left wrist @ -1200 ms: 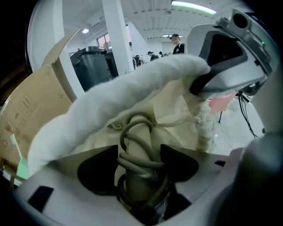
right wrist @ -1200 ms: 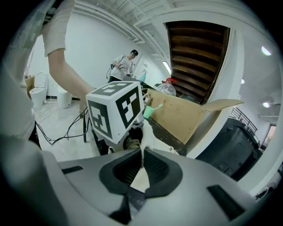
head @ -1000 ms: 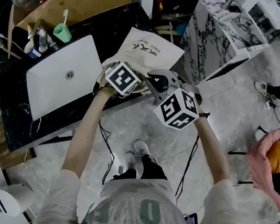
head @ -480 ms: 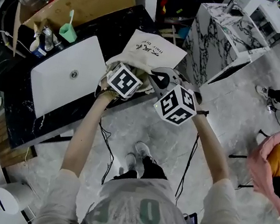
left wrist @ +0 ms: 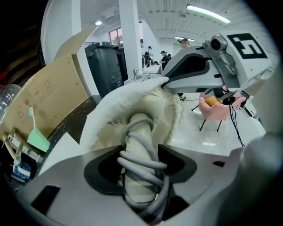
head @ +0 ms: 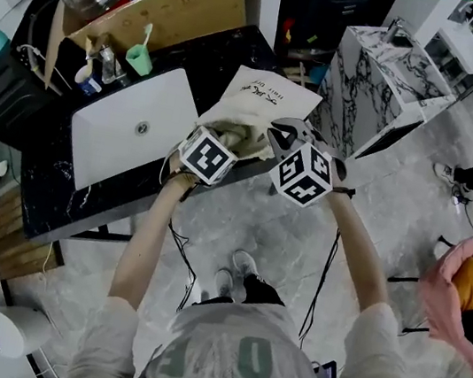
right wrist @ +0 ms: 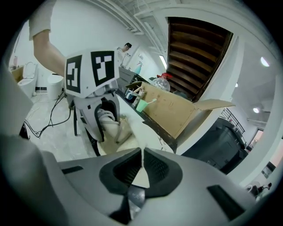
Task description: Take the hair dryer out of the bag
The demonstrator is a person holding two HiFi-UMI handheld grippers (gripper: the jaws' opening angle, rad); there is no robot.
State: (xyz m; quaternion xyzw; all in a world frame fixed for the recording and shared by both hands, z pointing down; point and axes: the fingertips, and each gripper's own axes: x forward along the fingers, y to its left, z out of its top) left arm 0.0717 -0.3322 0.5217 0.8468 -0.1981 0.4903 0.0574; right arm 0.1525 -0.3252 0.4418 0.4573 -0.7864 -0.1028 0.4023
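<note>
A cream cloth bag (head: 265, 99) lies on the black table (head: 48, 188) near its front edge. My left gripper (left wrist: 140, 170) reaches into the bag's mouth. Its jaws have just been closing and now press on the hair dryer (left wrist: 140, 132), a pale handle wound with grey cord that sticks out of the bag (left wrist: 110, 103). My right gripper (right wrist: 141, 170) is shut on a fold of the bag's rim, and from the left gripper view the right gripper (left wrist: 168, 81) holds that rim up. The dryer's head stays hidden inside the bag.
A closed white laptop (head: 135, 126) lies left of the bag. Behind it are a cardboard box (head: 187, 0), a green cup (head: 139, 58) and small bottles. A marble-patterned block (head: 390, 75) stands to the right, and a pink garment (head: 461, 293) lies on the floor at far right.
My left gripper has drawn back toward me and slightly up with the dryer handle in it. The right gripper has kept its place on the bag's rim. The head view has shifted a little.
</note>
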